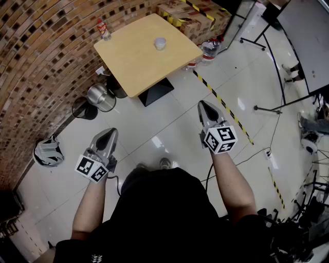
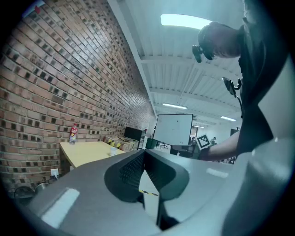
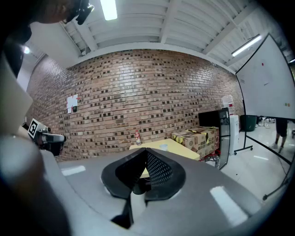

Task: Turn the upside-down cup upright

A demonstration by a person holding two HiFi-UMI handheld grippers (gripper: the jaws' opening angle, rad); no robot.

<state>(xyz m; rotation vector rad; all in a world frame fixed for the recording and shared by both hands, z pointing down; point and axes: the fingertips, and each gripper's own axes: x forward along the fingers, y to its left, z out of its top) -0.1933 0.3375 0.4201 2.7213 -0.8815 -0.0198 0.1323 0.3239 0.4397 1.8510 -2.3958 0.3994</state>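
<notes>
The task had not properly begun, by the look of it: this was the approach, with the person standing on the tiled floor well apart from the worktop (image 1: 131,64); the cup (image 1: 160,43) sat alone toward the far middle of that worktop, too small in every view to tell which way up it stood; the left gripper (image 1: 109,134) and the right gripper (image 1: 204,106) were both held out in front of the body, each with its fingers pressed together on nothing, both pointing roughly toward the worktop; the next move probably called for walking forward until the cup was within reach, then spreading one pair of fingers before closing on the cup's side; the open floor ahead looked wide enough, though a strip of yellow-and-black tape (image 1: 221,100) ran across it on the right, and round bins (image 1: 100,97) stood by the worktop's near-left corner beside the brick wall; a bottle (image 1: 104,30) stood at the worktop's far-left corner, well apart from the cup, and cardboard boxes (image 1: 193,15) crowded the far-right edge, so the near edge seemed the freest side to come in from.
</notes>
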